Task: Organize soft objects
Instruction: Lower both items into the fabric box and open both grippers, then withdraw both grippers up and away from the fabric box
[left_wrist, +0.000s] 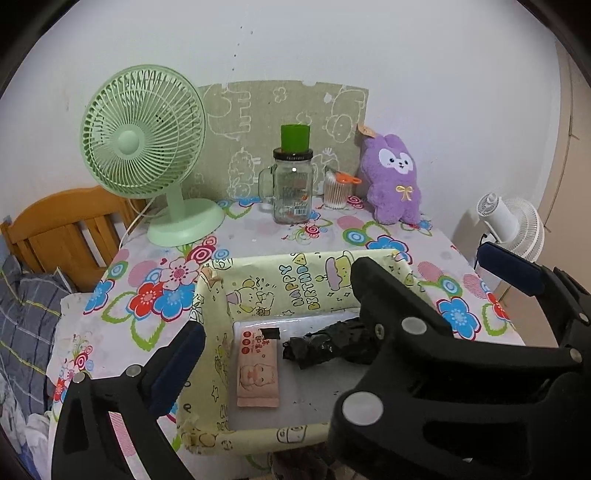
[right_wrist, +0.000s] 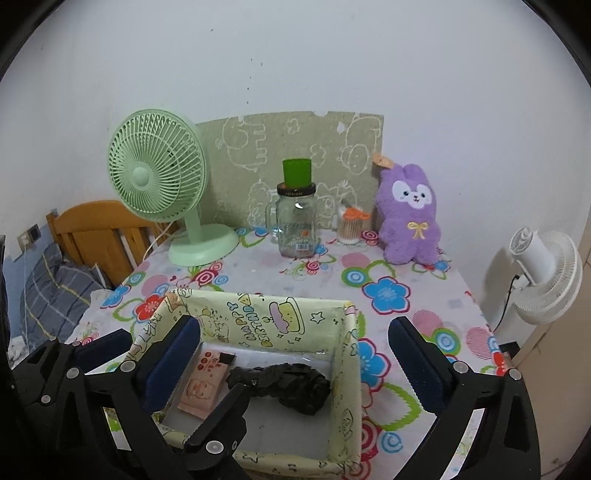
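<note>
A yellow cartoon-print box (left_wrist: 280, 280) (right_wrist: 347, 369) stands at the table's near edge. Inside lie a pink tissue pack (left_wrist: 257, 369) (right_wrist: 203, 387) and a crumpled black bag (left_wrist: 332, 343) (right_wrist: 291, 384). A purple plush rabbit (left_wrist: 393, 181) (right_wrist: 412, 216) sits upright at the back right against the wall. My left gripper (left_wrist: 354, 306) is open and empty, above the box's near side. My right gripper (right_wrist: 295, 354) is open and empty over the box; it also shows in the left wrist view as a black frame at the right. Its fingers stand on either side of the box's right wall.
A green desk fan (left_wrist: 147, 147) (right_wrist: 162, 184) stands at the back left. A glass jar with a green cup on top (left_wrist: 293, 184) (right_wrist: 297, 221) and a cotton swab holder (left_wrist: 338, 190) (right_wrist: 351, 227) stand at the back. A white fan (right_wrist: 543, 269) and a wooden bed frame (left_wrist: 62, 229) flank the table.
</note>
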